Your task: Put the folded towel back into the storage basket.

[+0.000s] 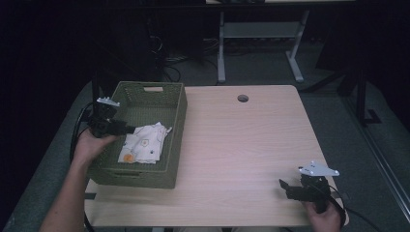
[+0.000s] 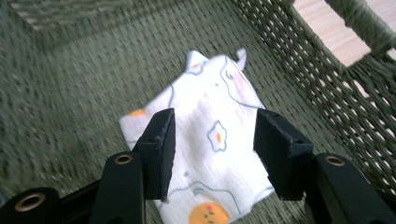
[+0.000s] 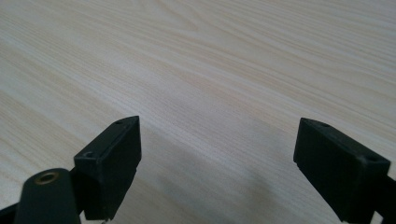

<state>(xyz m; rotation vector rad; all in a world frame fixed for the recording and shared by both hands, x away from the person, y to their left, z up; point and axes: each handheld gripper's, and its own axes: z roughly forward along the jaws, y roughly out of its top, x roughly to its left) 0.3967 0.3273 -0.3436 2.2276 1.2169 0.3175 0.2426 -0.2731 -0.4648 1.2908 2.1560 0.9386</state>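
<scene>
Cloth (image 1: 143,143) lies inside basket (image 1: 176,118), walls around.

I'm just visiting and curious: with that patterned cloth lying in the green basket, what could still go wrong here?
1. The left hand-held gripper hangs open right over the folded cloth; pulling away carelessly, a jaw might snag it and spoil the fold.
2. That gripper sits inside the woven basket, so it might bump the wall and shift the basket.
3. The right hand-held gripper sits low near the table edge; its trailing cable might catch.
</scene>
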